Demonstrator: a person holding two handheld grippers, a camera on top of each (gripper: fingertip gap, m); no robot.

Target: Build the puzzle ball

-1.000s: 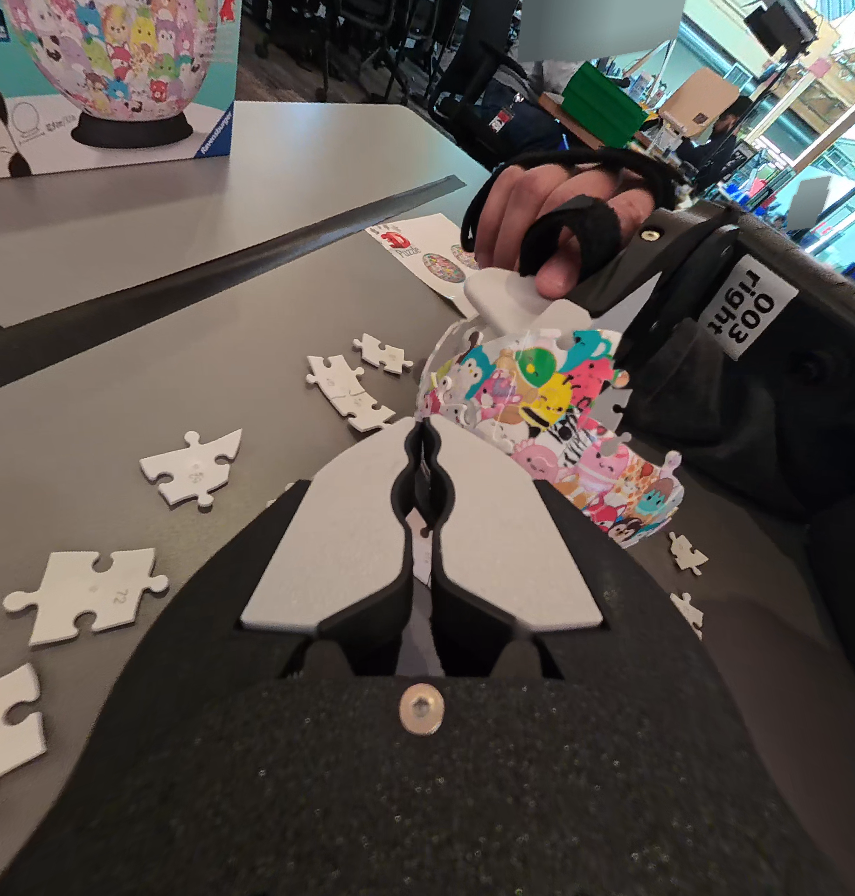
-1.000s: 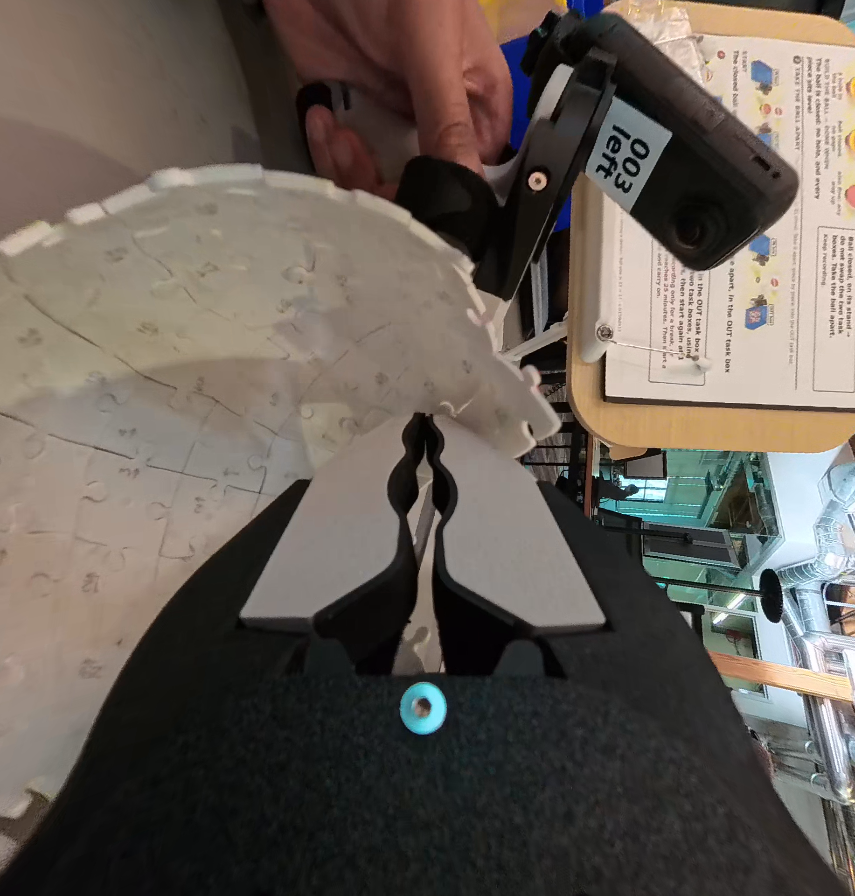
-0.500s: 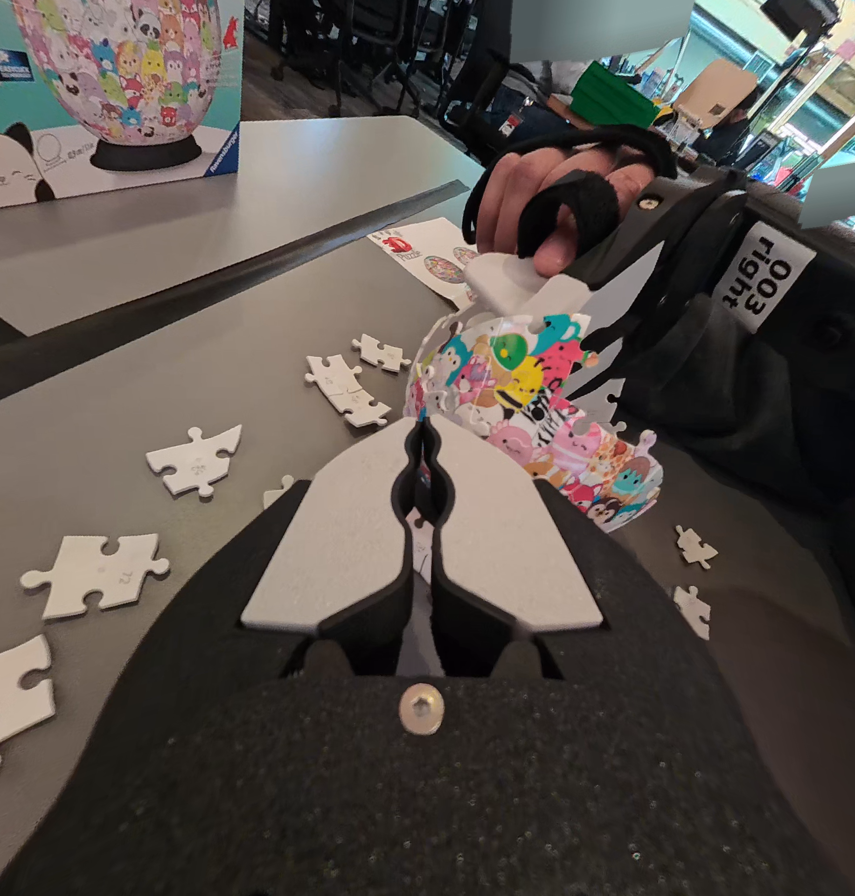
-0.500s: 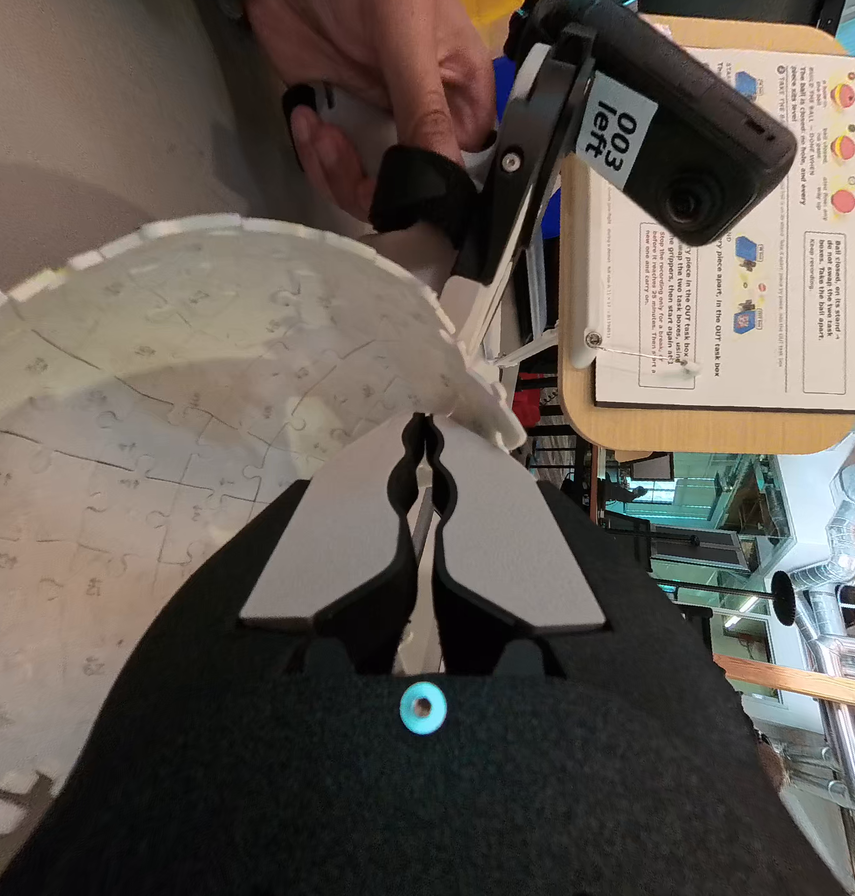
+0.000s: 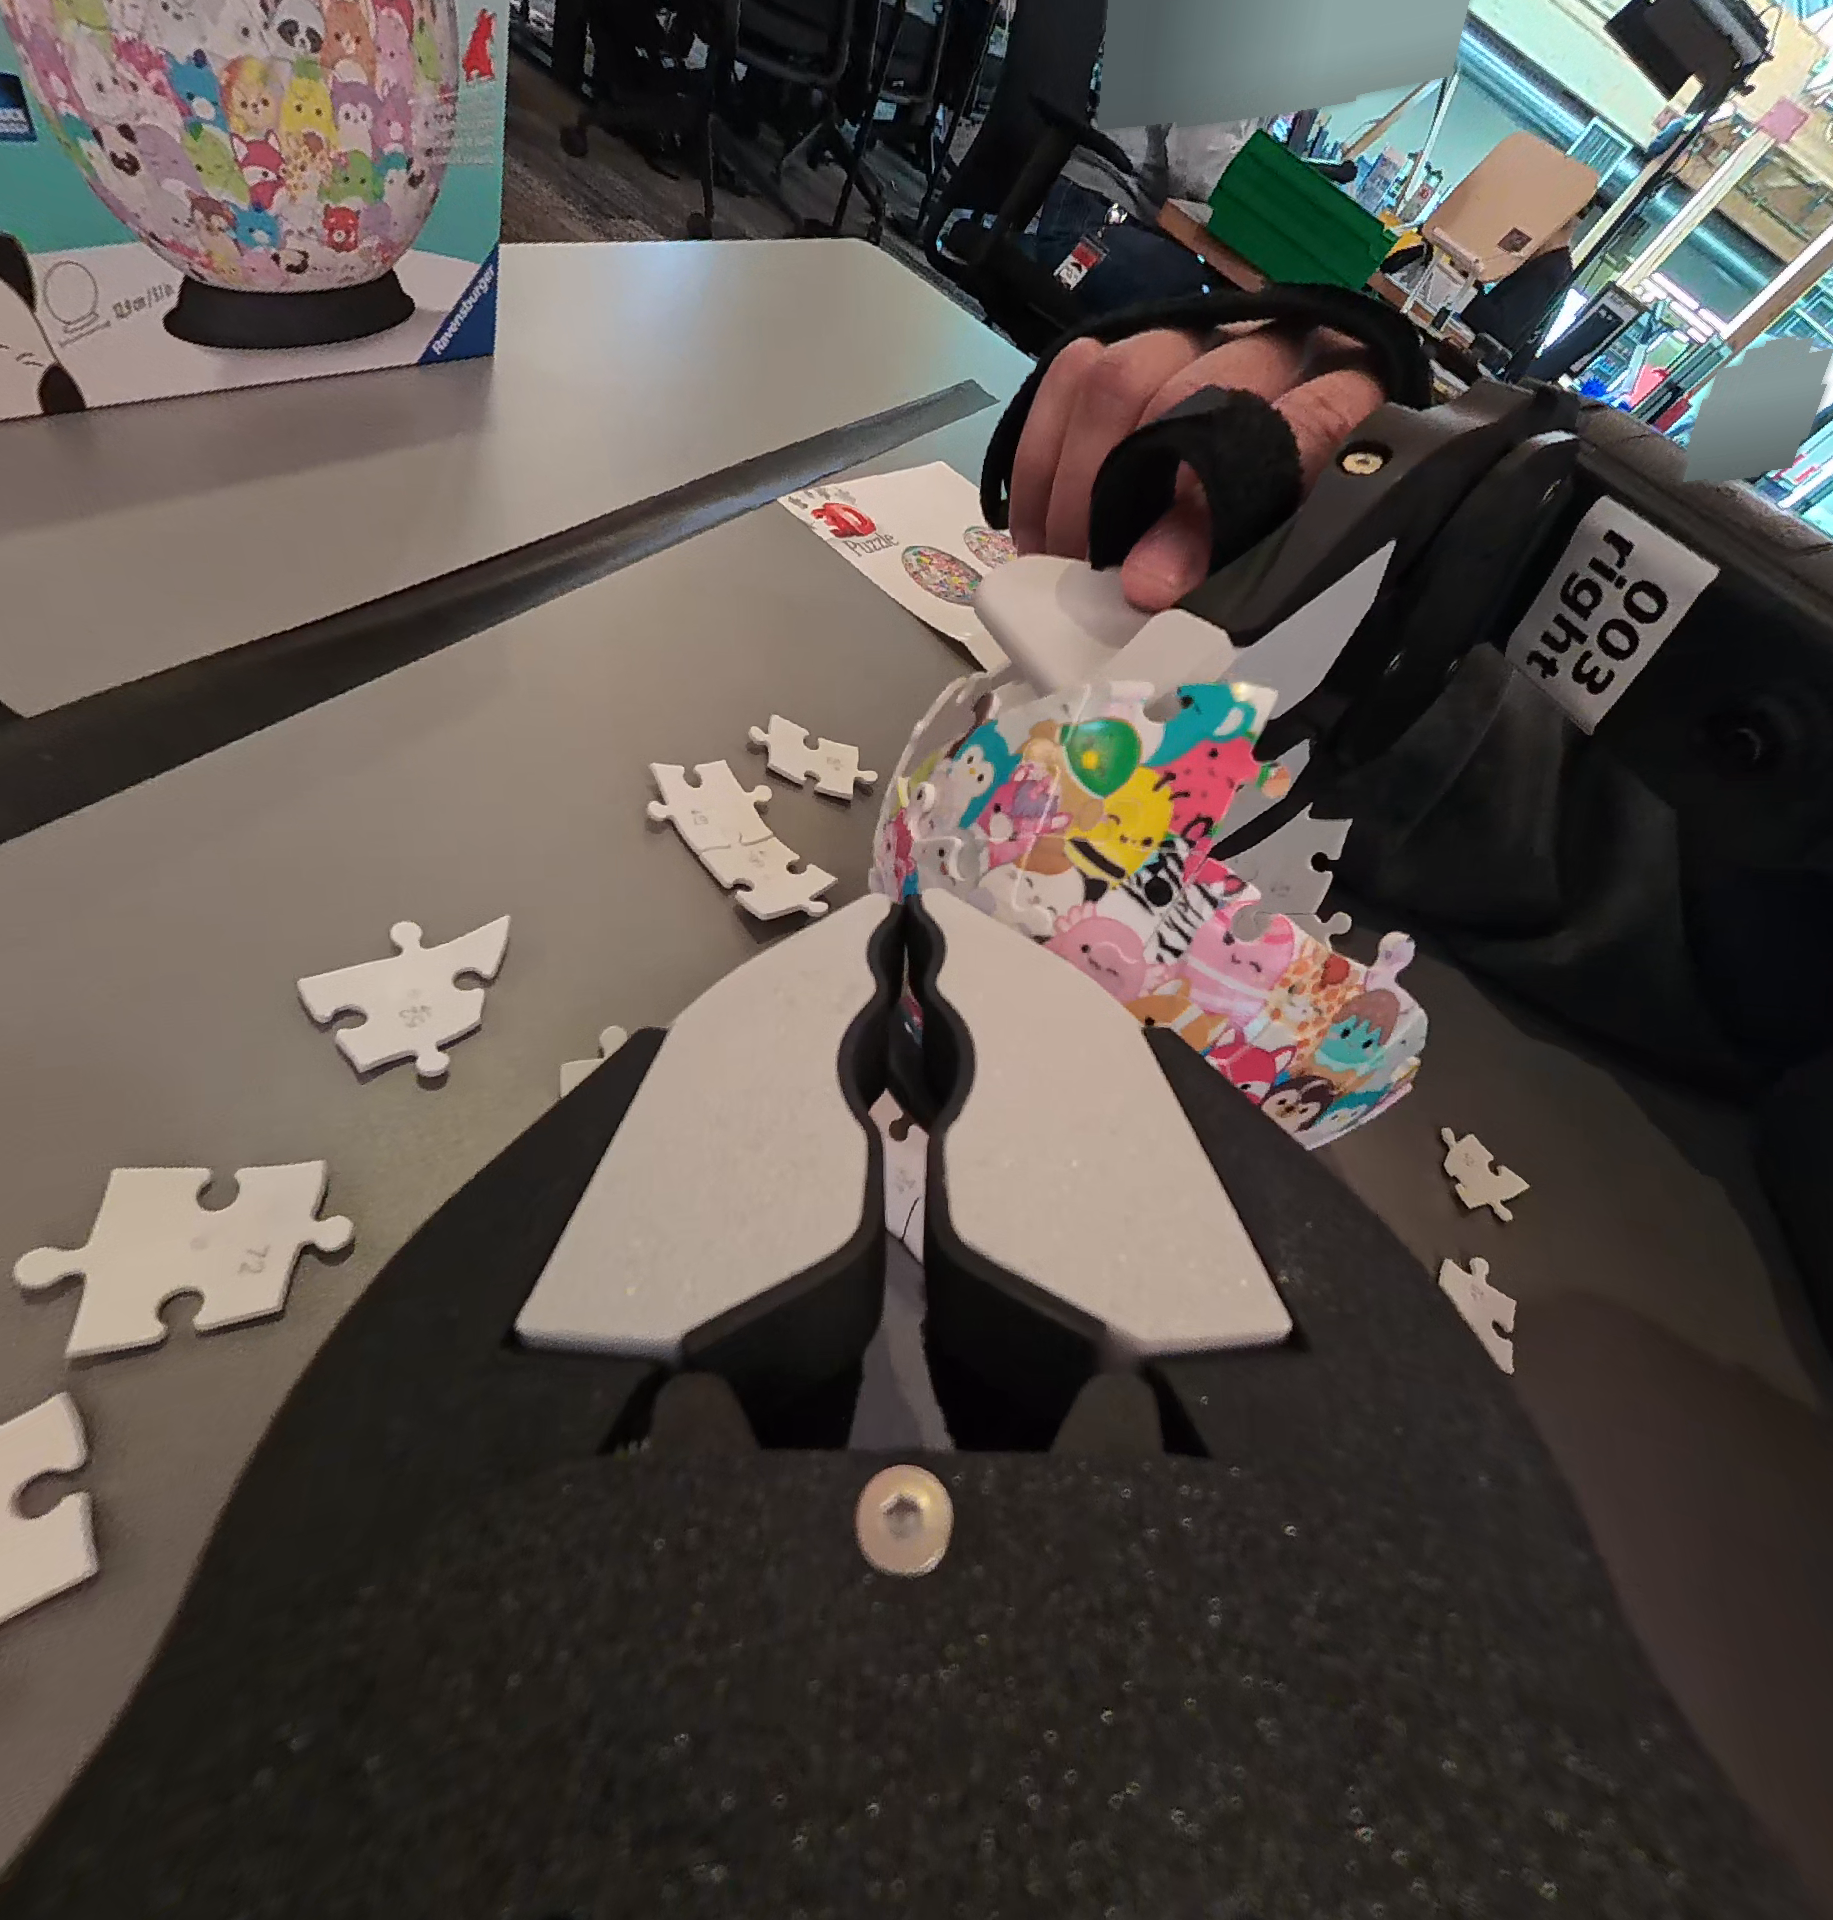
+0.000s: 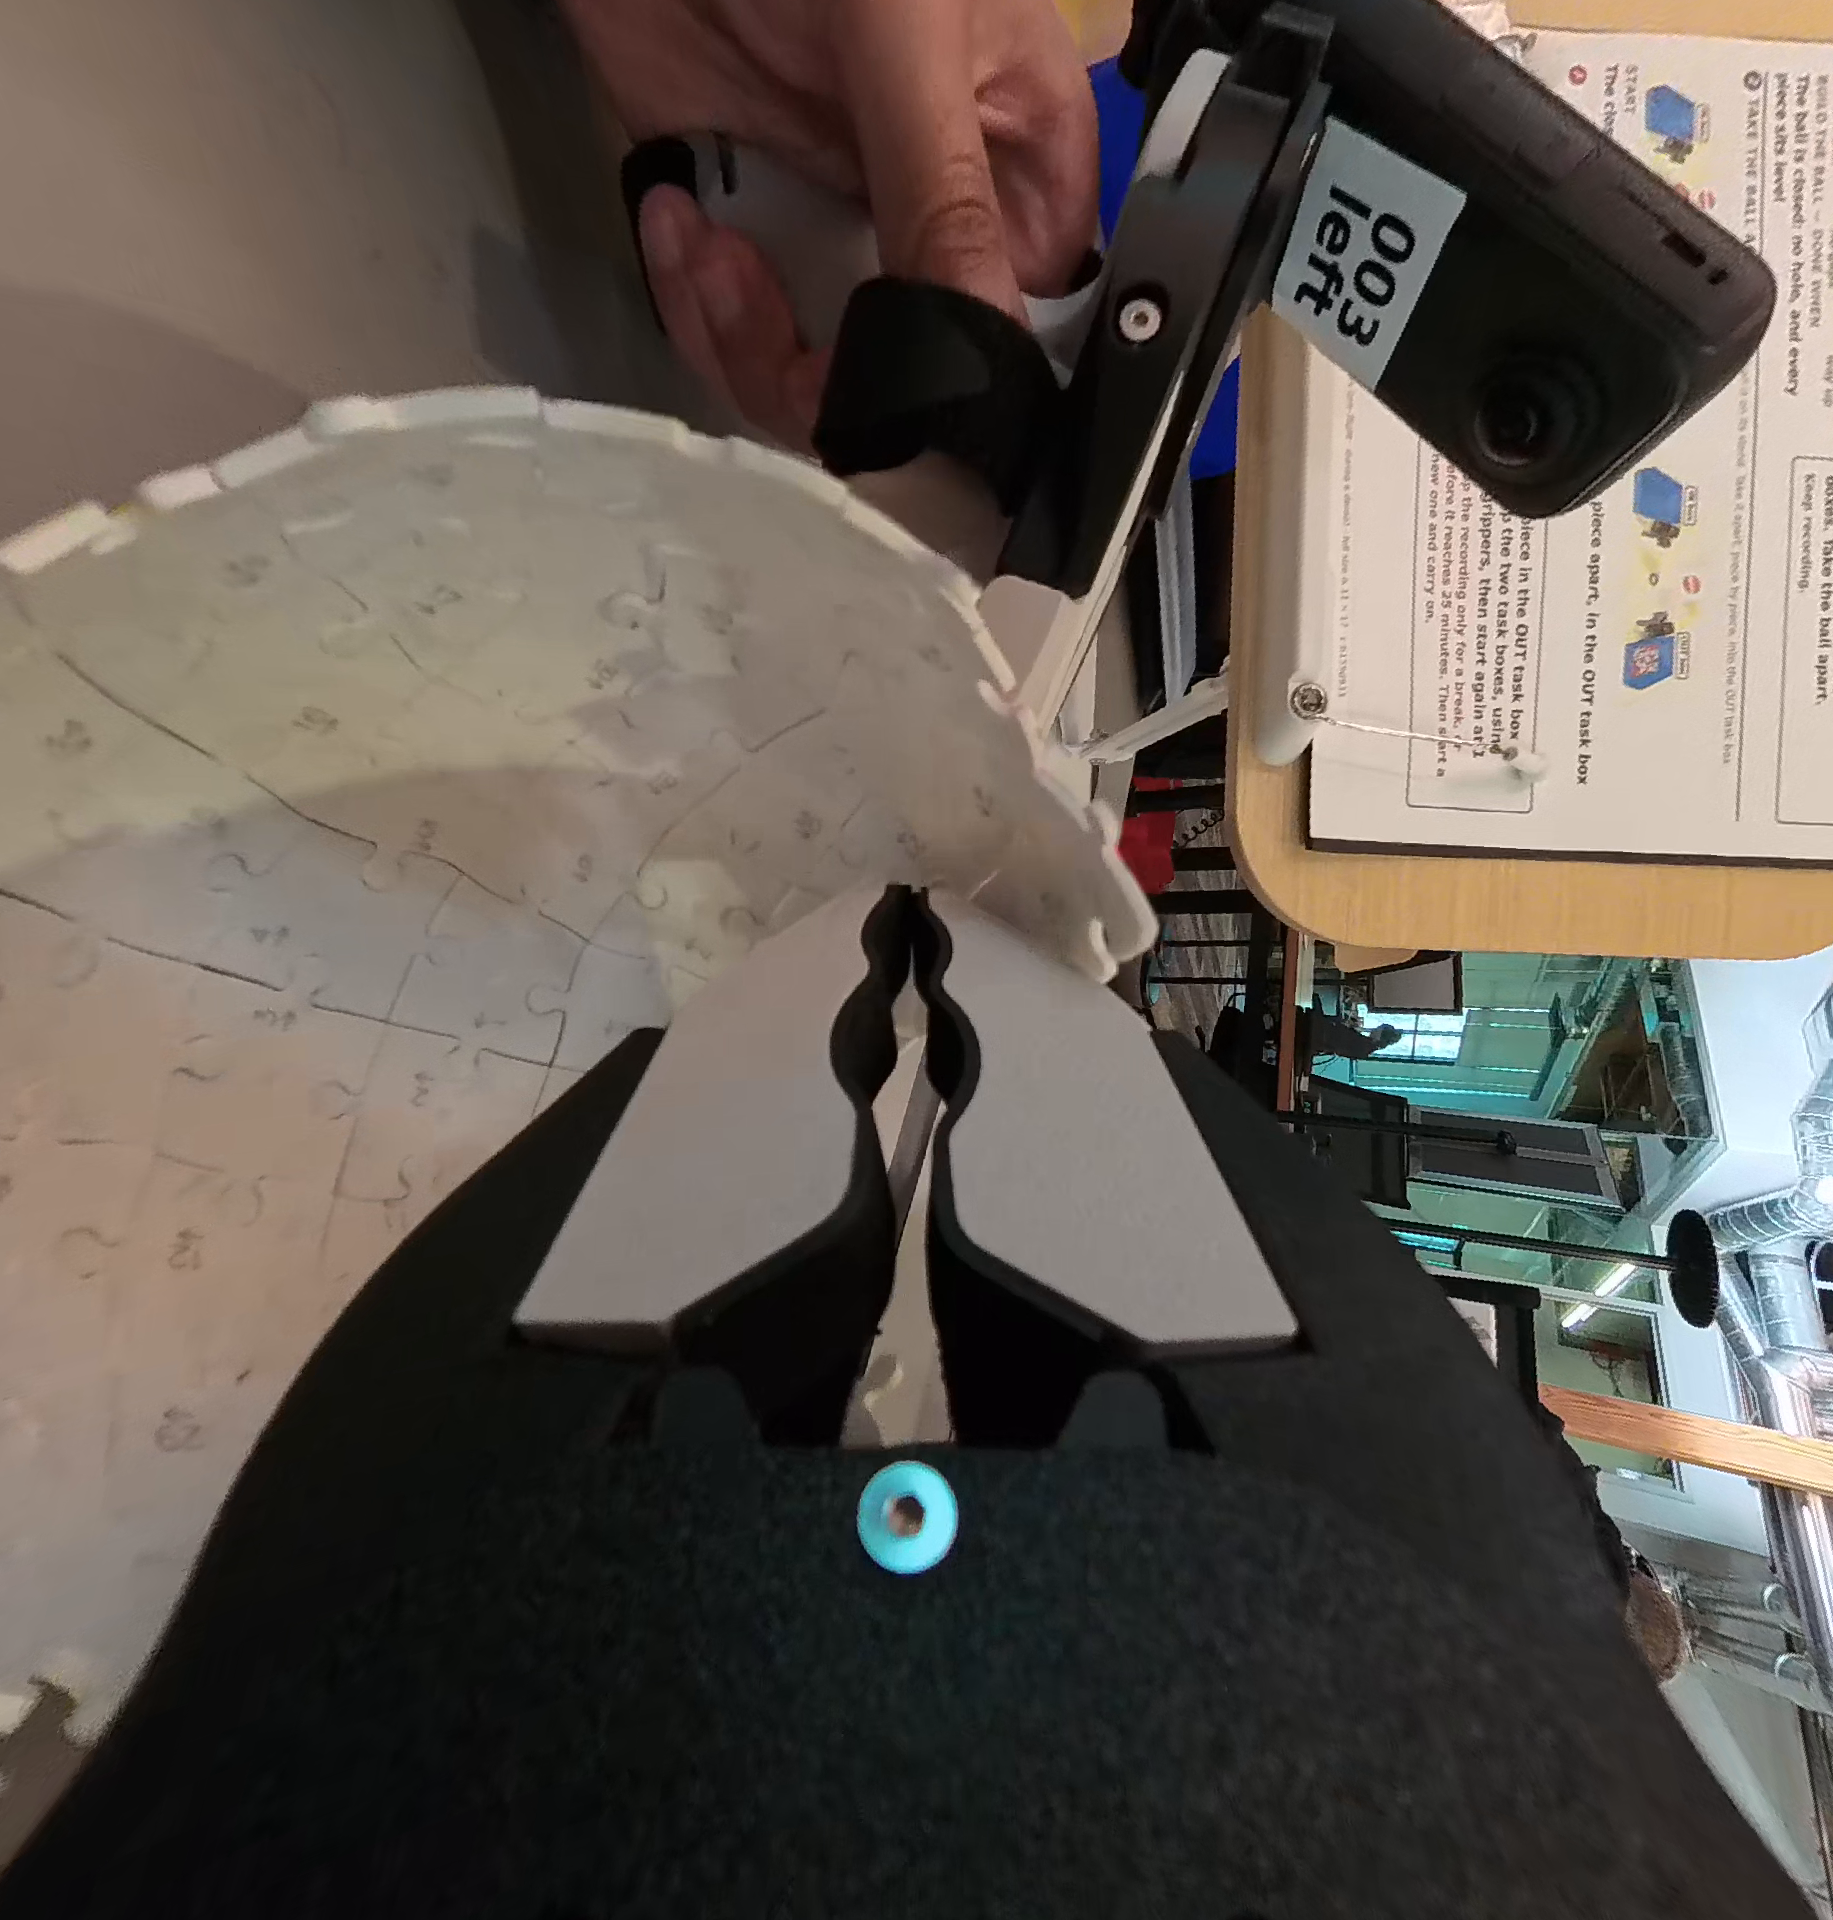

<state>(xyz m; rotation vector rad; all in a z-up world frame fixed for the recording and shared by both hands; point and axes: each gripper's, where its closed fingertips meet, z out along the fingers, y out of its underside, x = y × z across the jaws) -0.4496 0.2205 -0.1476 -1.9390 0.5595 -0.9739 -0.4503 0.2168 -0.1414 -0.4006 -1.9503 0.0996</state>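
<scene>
Left wrist view, near to far. Left gripper point(image 5: 907, 920): two pale grey textured fingers in a black grainy body, pressed together on the lower edge of the puzzle ball point(image 5: 1130, 883); a white sliver of piece shows in the slit between them. Puzzle ball: partial curved shell, glossy, printed with bright cartoon animals, knobbed open edges, directly ahead of the tips and lifted off the grey table point(image 5: 268, 831). Loose pieces point(image 5: 190, 1252): flat, white side up, scattered left of the claw; two small ones lie to its right, the nearest left one cut off by the frame. Beyond the shell, the right gripper point(image 5: 1296, 800) pinches its upper right rim, a strapped hand point(image 5: 1151, 457) on its handle. Leaflet point(image 5: 907, 535) partly hidden behind that hand. Puzzle box point(image 5: 226, 177), teal, far left on a second table; contents not visible.

Right wrist view. Right gripper, fingers clamped on the shell rim, seen edge-on between them. Shell interior: matte white, faint numbers, too blurred to make out. Past it, a clipboard point(image 6: 1514, 883) with a printed sheet, cropped.
</scene>
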